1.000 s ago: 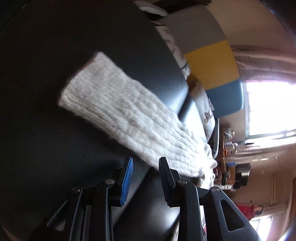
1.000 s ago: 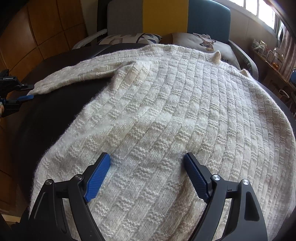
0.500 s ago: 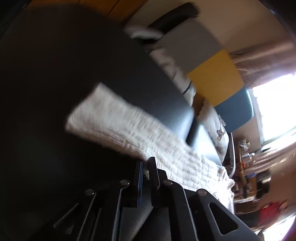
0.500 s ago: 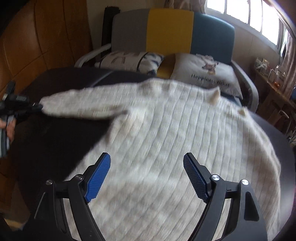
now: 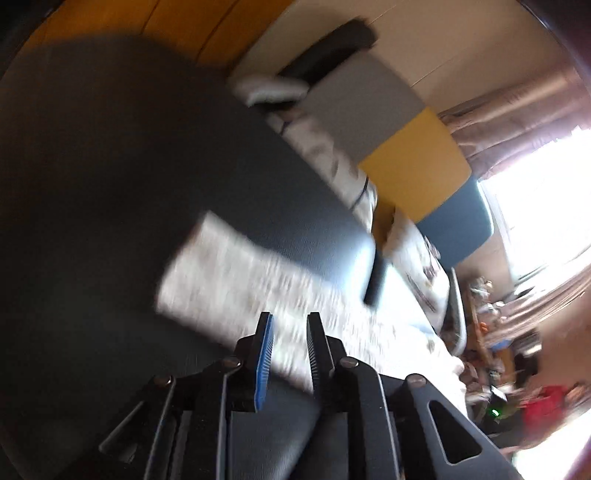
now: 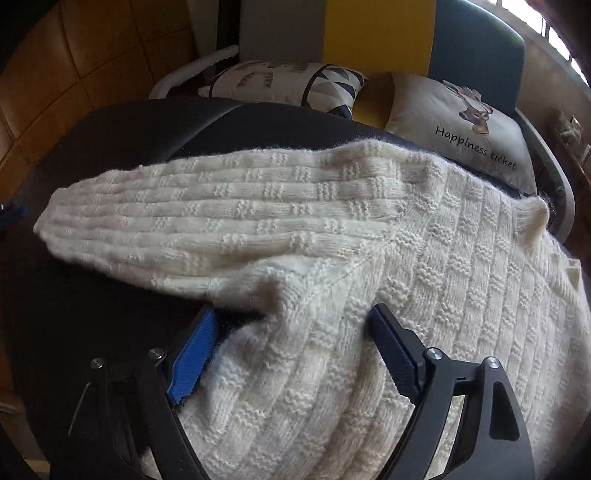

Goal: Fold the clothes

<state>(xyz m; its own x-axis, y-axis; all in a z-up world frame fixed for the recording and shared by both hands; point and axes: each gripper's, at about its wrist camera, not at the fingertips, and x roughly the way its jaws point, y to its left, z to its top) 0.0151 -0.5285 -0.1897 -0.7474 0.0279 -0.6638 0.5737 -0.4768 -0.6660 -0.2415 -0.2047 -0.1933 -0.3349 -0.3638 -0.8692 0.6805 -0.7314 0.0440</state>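
Observation:
A cream knitted sweater [image 6: 461, 295] lies spread on a black table [image 6: 110, 147]. Its sleeve [image 6: 221, 221] stretches out to the left. My right gripper [image 6: 292, 309] hovers open and wide over the armpit, where the sleeve joins the body; nothing is pinched. In the blurred left wrist view the sleeve [image 5: 229, 273] lies flat on the table [image 5: 110, 166], cuff end away from me. My left gripper [image 5: 290, 317] stands just above the sleeve's near part. Its jaws are opening, with a narrow gap; the knit shows between the fingers, but the pads do not press on it.
Behind the table stands a sofa with grey, yellow [image 6: 376, 33] and blue back panels and two printed cushions [image 6: 461, 122]. A wood-panelled wall [image 6: 74, 55] is at the left. A bright window [image 5: 546, 206], a cluttered shelf and a person in red [image 5: 546, 402] are at the right.
The left jaws closed tight, then parted a little, and the gripper lifted back along the sleeve. The right gripper swept left over the sweater, from the body to the armpit.

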